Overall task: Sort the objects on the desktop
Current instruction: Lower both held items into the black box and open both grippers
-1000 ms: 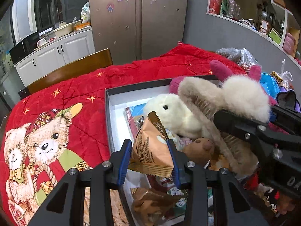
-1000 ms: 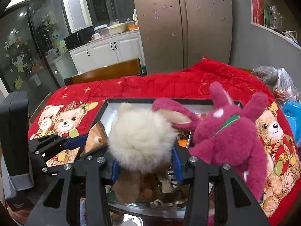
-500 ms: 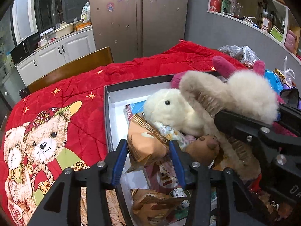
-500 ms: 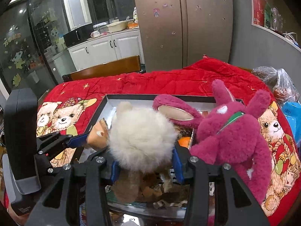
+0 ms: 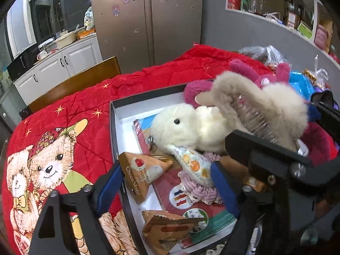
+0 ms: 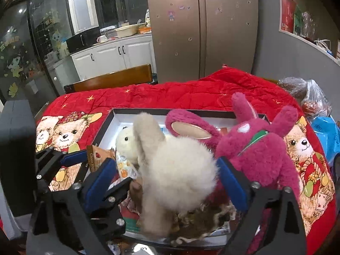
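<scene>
Kitchen: steel fridge [image 5: 146, 19] behind, white cabinets [image 5: 53, 65] at left, wooden chair [image 5: 74, 82] against a table under a red teddy-print quilt [image 5: 63, 114]. On the quilt, a dark-rimmed box [image 5: 112, 127], crowded.

Left claw [image 5: 167, 182]: a second ago clamped on the tan snack packet [image 5: 140, 176]; now apart, packet lying inside the box's left wall. One item sorted, I judge.

Right claw [image 6: 167, 180]: also just parted, the beige fluffy plush [image 6: 178, 176] loose between its pads over the box. Beside it, cream plush [image 5: 184, 125], then magenta plush [image 6: 261, 150].
</scene>
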A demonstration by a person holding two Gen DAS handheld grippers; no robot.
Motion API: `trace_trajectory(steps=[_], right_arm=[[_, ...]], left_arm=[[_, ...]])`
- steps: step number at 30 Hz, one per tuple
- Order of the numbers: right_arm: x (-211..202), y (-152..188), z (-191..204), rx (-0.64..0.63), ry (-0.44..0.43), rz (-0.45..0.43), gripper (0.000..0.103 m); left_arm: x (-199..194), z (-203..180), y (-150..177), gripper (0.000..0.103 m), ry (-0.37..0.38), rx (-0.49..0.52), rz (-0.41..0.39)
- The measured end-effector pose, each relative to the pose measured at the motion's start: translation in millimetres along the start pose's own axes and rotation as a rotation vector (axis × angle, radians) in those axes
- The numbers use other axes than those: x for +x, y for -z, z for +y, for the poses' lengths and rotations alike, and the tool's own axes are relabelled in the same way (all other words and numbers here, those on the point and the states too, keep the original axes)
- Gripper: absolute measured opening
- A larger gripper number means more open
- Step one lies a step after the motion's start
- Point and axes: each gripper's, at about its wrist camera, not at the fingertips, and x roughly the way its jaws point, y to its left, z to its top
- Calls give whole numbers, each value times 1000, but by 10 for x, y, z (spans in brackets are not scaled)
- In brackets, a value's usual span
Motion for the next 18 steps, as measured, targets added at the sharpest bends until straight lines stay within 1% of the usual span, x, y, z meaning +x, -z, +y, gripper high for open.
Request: trace_trajectory(steps=[1,2,3,6,10,15,18], right_arm=[[-19,-7,-10,4,0,-7,103],[-32,-14,-14,5,0,-10,103],[-50,-22,-14,3,5,-14,103],[-115,-48,22,-26,39,-33,103],[-172,-54,62,-31,39,-54,103],[-197,-41,86,-46,18,-66,103],[-205,-44,85,-51,22,-73,103]], left_arm=[[-13,-5,1,96,-8,-2,-6],[-33,2,-10,103,-33,-7,-17],[-44,15,-25,103,-47,-15,-21],[-118,130,-55,103,2,-83,-49],[-179,145,-74,103,-23,-72,-65],[-211,131,-91,103,-32,-69,-72],[-219,127,-93,103,-35,-71,-79]])
